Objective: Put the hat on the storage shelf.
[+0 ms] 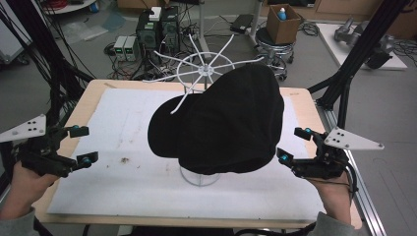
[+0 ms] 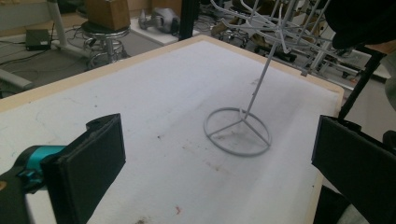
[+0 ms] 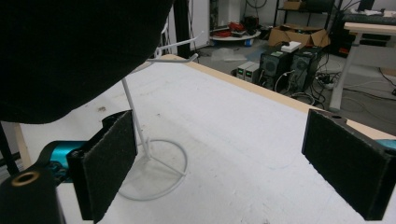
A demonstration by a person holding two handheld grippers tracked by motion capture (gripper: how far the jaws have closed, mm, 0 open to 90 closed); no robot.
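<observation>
A: Where's the black cap [image 1: 221, 123]?

B: Hanging on the white wire stand [image 1: 200, 177], mid-tabletop [image 1: 98, 191], so it's reachable from both sides.

A: And the grippers?

B: Left hand-held gripper [image 1: 82, 145] and right hand-held gripper [image 1: 293, 144] flank it, jaws wide, empty.

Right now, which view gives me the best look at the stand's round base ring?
The left gripper view: the base ring lies whole and unobstructed on the white pad, with the pole rising from it. In the right gripper view the ring is partly behind the gripper's own jaw. In the high view the black hat covers most of it.
</observation>
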